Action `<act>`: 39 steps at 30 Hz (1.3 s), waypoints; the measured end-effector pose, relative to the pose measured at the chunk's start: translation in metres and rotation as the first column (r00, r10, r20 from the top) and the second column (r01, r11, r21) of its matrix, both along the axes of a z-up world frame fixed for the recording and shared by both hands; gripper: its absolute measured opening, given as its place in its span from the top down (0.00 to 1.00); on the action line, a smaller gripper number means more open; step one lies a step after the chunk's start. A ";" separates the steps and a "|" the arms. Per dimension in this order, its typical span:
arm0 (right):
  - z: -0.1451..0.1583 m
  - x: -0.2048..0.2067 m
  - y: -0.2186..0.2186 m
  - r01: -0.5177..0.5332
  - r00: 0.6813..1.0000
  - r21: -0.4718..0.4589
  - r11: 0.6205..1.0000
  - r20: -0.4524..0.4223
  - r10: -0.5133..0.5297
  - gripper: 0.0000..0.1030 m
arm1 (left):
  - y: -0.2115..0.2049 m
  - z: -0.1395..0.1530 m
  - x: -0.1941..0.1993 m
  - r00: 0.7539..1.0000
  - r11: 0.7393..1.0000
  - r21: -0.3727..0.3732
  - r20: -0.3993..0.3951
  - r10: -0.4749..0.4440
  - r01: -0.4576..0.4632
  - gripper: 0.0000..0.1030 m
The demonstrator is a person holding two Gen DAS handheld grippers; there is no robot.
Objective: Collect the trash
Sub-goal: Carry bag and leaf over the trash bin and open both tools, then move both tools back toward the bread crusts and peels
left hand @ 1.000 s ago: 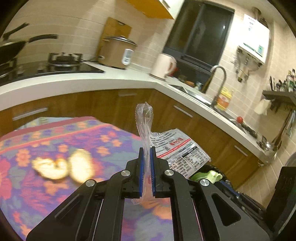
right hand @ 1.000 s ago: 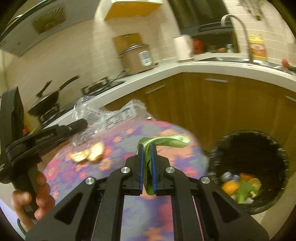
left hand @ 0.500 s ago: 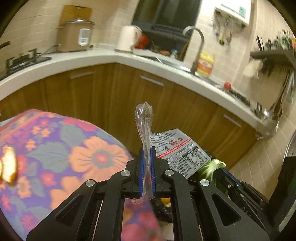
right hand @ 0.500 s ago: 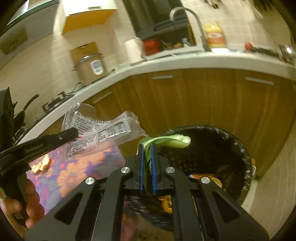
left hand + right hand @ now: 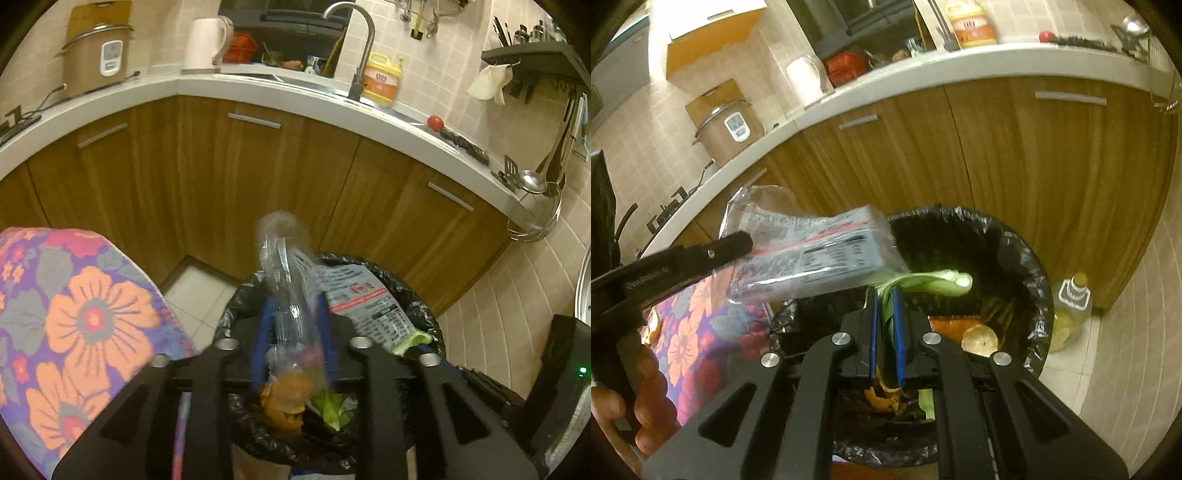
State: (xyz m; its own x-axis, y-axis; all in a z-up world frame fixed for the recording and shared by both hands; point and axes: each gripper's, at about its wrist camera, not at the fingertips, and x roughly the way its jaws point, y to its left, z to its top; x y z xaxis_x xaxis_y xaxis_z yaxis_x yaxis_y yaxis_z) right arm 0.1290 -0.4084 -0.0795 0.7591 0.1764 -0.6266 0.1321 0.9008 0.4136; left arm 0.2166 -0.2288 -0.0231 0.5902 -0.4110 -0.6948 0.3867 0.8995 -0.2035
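Left gripper (image 5: 293, 343): jaws have just been opening, and the plastic wrapper (image 5: 291, 295) sits loose between the blue pads, over the mouth of the trash bin (image 5: 424, 314). The pads don't look pressed on it any more — I'd call this the release.

Right gripper (image 5: 885, 325): closed on the stalk of a green vegetable scrap (image 5: 934, 282), pale leafy end sticking out right, hanging above the bin.

Handling, judging by looks:
- Wrapper: thin crinkly film, next to no weight, floppy. It may cling to a pad or drift instead of dropping straight, so release low and well inside the rim. Best hold is a bunched edge, not the flat printed face.
- Vegetable scrap: soft, probably damp, bends under its own weight. Hold by the firmer stalk, as now; a hard squeeze would crush it.

What each view gives:
- Left wrist: the gap between the left pads with film in it, plus orange peel (image 5: 286, 400) and greens already in the bin through the gap. The floral tablecloth (image 5: 85, 325) edge sits just left of the bin.
- Right wrist: the wrapper side-on, showing its printed label and full spread, with the left gripper reaching in from the left edge and the person's hand (image 5: 635, 398) on its handle. Only this view shows a bottle (image 5: 1071, 306) on the floor just right of the bin.
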 end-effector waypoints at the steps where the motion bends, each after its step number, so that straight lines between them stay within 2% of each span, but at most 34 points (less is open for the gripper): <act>1: -0.002 0.000 0.000 -0.005 1.000 0.005 1.000 -0.007 0.005 0.93 | -0.001 -0.001 0.000 1.000 1.000 -0.006 -0.005 -0.004 0.004 0.66; 8: -0.010 0.000 0.006 -0.033 0.999 -0.009 0.999 -0.043 0.032 0.73 | 0.009 0.004 -0.005 1.000 1.000 -0.023 -0.003 0.003 -0.003 0.52; 14: -0.001 -0.007 0.005 -0.030 0.999 0.023 0.999 -0.030 0.030 0.71 | 0.023 0.011 -0.010 1.000 0.999 -0.046 0.000 0.014 -0.014 0.50; 22: 0.034 -0.016 0.025 -0.051 0.998 -0.013 0.999 0.039 0.052 0.63 | 0.059 0.027 -0.027 0.998 0.995 -0.083 0.032 0.058 -0.056 0.50; 29: 0.073 -0.022 0.079 -0.135 0.983 -0.069 0.988 0.116 0.143 0.55 | 0.119 0.046 -0.048 0.986 0.984 -0.118 0.075 0.146 -0.137 0.45; 32: 0.084 -0.022 0.105 -0.176 0.973 -0.087 0.981 0.133 0.187 0.49 | 0.147 0.053 -0.056 0.979 0.977 -0.126 0.090 0.185 -0.173 0.43; 34: 0.089 -0.021 0.124 -0.205 0.966 -0.102 0.973 0.139 0.218 0.49 | 0.171 0.058 -0.064 0.970 0.970 -0.127 0.103 0.220 -0.207 0.41; 39: 0.108 -0.021 0.191 -0.315 0.924 -0.214 0.924 0.152 0.350 0.49 | 0.236 0.063 -0.083 0.941 0.944 -0.131 0.119 0.317 -0.302 0.30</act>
